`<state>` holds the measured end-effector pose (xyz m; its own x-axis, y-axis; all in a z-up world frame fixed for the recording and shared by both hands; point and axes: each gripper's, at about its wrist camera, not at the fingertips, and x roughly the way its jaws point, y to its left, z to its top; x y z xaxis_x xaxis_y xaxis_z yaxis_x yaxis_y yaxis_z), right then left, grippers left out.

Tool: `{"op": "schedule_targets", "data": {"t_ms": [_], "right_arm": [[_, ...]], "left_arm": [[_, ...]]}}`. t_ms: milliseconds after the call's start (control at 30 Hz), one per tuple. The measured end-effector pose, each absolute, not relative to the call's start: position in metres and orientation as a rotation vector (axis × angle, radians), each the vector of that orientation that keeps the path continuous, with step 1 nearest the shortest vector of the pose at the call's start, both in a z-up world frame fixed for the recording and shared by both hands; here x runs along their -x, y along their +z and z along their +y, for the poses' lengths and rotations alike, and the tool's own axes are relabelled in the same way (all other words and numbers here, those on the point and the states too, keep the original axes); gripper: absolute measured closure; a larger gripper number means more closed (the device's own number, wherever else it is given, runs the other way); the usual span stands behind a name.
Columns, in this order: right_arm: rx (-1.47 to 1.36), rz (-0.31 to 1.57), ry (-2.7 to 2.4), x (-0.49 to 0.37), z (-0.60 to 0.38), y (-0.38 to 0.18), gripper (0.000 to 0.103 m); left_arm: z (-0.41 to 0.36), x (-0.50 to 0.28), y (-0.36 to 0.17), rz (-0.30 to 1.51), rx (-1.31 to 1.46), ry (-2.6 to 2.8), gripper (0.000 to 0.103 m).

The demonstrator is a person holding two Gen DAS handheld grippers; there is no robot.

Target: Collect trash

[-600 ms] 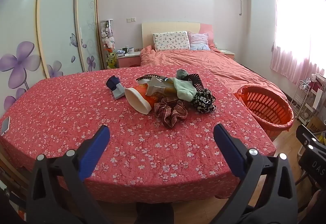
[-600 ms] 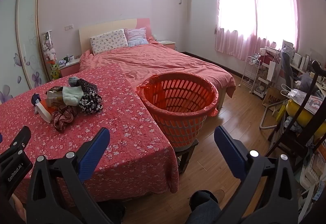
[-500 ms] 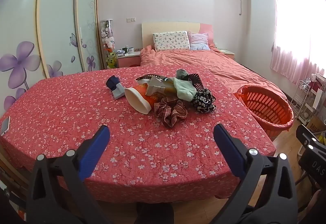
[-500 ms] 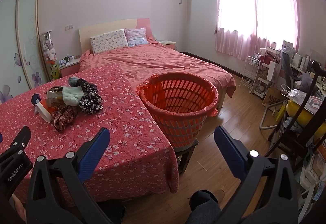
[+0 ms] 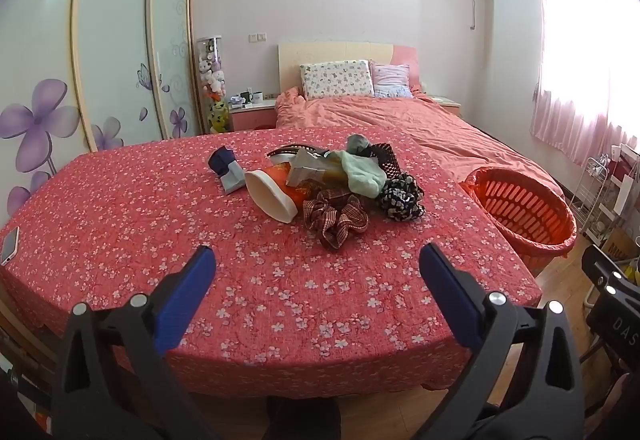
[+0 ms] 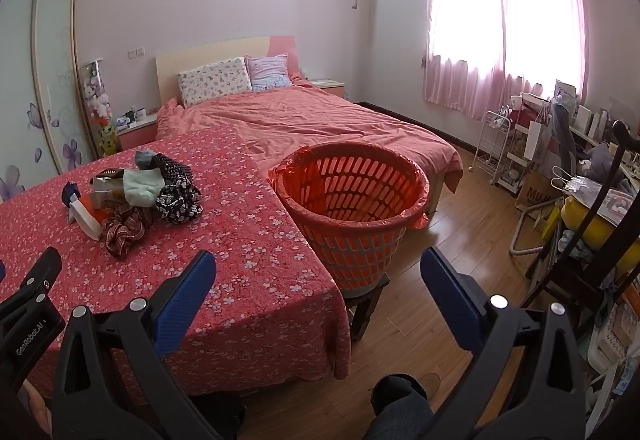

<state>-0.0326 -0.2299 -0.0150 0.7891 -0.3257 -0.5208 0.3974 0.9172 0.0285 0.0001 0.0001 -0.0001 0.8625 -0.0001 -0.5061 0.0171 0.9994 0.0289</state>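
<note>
A pile of items lies on the table with the red flowered cloth (image 5: 160, 224): an orange and white paper cup (image 5: 272, 194) on its side, a crumpled wrapper (image 5: 310, 170), a plaid scrunchie (image 5: 336, 218), a green cloth (image 5: 362, 174), a black-and-white scrunchie (image 5: 402, 194) and a navy and grey item (image 5: 228, 170). An orange basket (image 6: 352, 200) stands on a stool by the table's right edge. My left gripper (image 5: 316, 272) is open, empty, short of the pile. My right gripper (image 6: 318, 274) is open, empty, facing the basket; the pile (image 6: 136, 192) shows at left.
A phone (image 5: 10, 240) lies at the table's left edge. A bed (image 6: 320, 120) stands behind the table and basket. Racks and a cluttered desk (image 6: 560, 144) line the right wall. Wood floor (image 6: 460, 240) lies right of the basket. Sliding wardrobe doors (image 5: 112, 52) are at left.
</note>
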Motion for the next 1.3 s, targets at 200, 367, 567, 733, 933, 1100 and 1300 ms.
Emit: {"op": "schedule_targets", "data": {"t_ms": [200,367,567,733,933,1100,1300], "right_arm": [[-0.139,0.534,-0.391,0.0327,-0.2301,-0.0147,0.002],[-0.139,0.535,-0.391,0.0327,-0.2302,-0.0145,0.002],[-0.139,0.535,-0.39,0.0323,-0.2299,-0.0143,0.002],[-0.139,0.535,-0.391,0.0322,-0.2298,-0.0142,0.002],[-0.138,0.535,-0.391,0.0322,-0.2297,-0.0144,0.002],[-0.138,0.536,-0.391,0.0322,-0.2298,-0.0146,0.002],[-0.138,0.536,-0.391,0.032,-0.23,-0.0149,0.002]], "left_arm": [[0.0004,-0.0002,-0.0004,0.532,-0.032,-0.01,0.004],[0.0008,-0.0002,-0.0007,0.533,-0.032,-0.01,0.004],[0.0011,-0.0001,-0.001,0.533,-0.033,-0.009,0.004],[0.0014,-0.0002,-0.0012,0.534,-0.032,-0.01,0.004],[0.0016,-0.0002,-0.0015,0.534,-0.033,-0.009,0.004],[0.0022,-0.0002,-0.0018,0.535,-0.033,-0.009,0.004],[0.003,-0.0003,-0.0022,0.536,-0.033,-0.009,0.004]]}}
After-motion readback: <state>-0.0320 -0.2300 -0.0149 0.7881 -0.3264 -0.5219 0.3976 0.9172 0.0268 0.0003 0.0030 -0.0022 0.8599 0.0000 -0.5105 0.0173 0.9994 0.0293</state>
